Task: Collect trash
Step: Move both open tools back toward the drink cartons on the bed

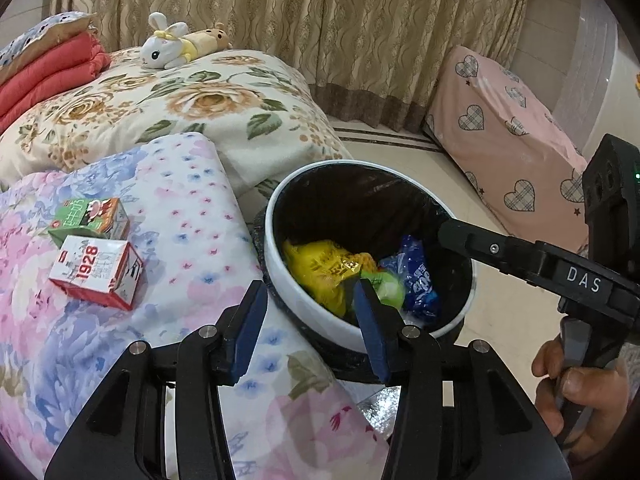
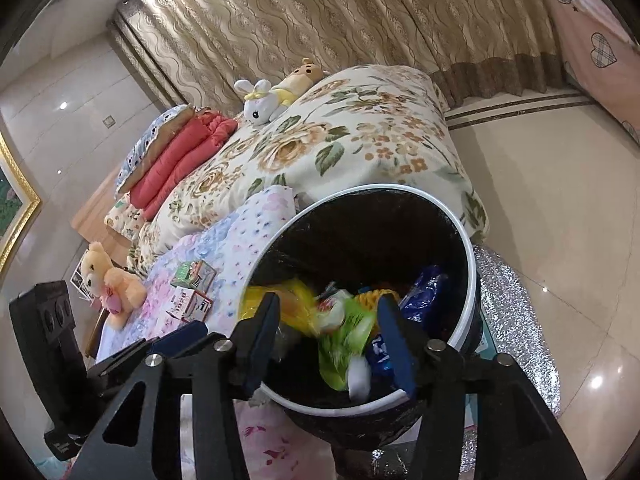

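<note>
Blue-padded fingers (image 2: 390,336) of the right gripper (image 2: 326,340) stood wide apart over the trash bin (image 2: 472,280), holding nothing; a green wrapper (image 2: 352,332), blurred, lay between them inside the bin. With it, against the black liner, were a yellow bag (image 1: 316,268) and a blue packet (image 1: 420,280). The left gripper (image 1: 312,320) was equally spread and empty at the bin's near rim. Two cartons remained on the pastel floral quilt (image 1: 192,208): a green carton (image 1: 90,220) and, just beside it, a red-and-white "1928" carton (image 1: 96,272), both lying on their sides. A plush rabbit (image 1: 166,46) rested farther back on the bed.
</note>
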Tool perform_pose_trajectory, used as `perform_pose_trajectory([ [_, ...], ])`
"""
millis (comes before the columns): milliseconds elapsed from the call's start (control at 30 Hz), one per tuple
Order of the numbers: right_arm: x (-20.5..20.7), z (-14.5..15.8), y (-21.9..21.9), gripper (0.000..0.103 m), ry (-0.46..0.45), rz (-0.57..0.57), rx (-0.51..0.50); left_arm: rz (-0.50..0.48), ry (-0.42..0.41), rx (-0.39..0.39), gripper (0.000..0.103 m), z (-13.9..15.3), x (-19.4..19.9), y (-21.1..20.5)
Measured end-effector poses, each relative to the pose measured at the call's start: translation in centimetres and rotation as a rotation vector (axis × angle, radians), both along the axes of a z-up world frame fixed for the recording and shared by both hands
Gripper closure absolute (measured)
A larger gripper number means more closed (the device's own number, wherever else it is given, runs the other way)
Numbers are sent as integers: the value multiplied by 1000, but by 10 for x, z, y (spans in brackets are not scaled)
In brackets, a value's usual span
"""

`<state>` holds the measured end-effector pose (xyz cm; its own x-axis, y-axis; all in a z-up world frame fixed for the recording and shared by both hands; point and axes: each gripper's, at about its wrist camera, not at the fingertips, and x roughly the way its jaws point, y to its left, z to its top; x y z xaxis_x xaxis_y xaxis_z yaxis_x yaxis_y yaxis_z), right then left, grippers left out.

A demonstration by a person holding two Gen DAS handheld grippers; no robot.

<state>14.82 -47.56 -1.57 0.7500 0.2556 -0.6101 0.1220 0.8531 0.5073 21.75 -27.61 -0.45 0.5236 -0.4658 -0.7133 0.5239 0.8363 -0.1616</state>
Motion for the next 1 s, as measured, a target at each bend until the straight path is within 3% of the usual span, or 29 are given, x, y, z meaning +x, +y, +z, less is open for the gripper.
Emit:
perform_pose_trajectory([
  [100,-3,3,5,30,-13,1,2,13,5,-20,58,1,-4,9],
  [400,-8,10,37,19,-44,44,-13,88,36,-42,57,-10,-14,53],
  [1000,0,5,121,17,-50,198,-4,285,78,-72,57,-31,-22,164],
])
